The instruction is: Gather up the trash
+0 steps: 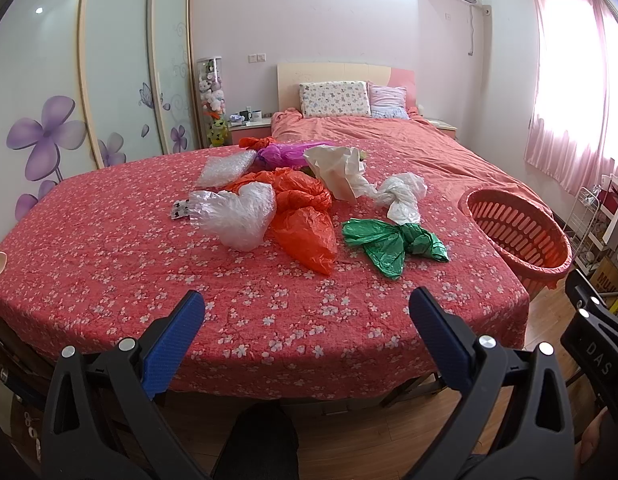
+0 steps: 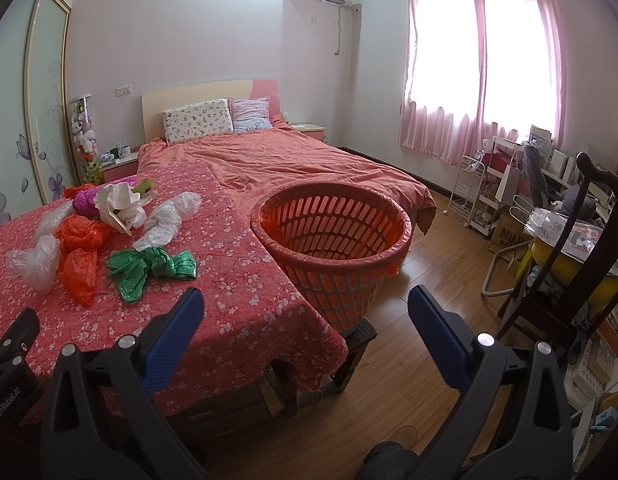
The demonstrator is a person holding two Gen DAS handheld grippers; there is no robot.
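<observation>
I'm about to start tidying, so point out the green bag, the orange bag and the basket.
green bag [image 1: 393, 242], left wrist view, on its knotted middle.
orange bag [image 1: 305, 236], left wrist view, on its flat lower part.
basket [image 2: 405, 222], right wrist view, on its right rim.

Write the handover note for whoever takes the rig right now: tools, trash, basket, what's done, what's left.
Left tool: open, holding nothing, short of the near table edge.
Right tool: open, holding nothing, aimed toward the basket.
Trash: all on the red floral cloth. Green bag lies nearest the basket; then white bag, orange bag, clear bag, bubble wrap, cream paper, purple bag at the back.
Basket: at the table's right end, lined, no trash visible inside.
Done: nothing collected yet.
Left: pick up every piece and drop it in the basket; the green bag looks the easiest start.
</observation>
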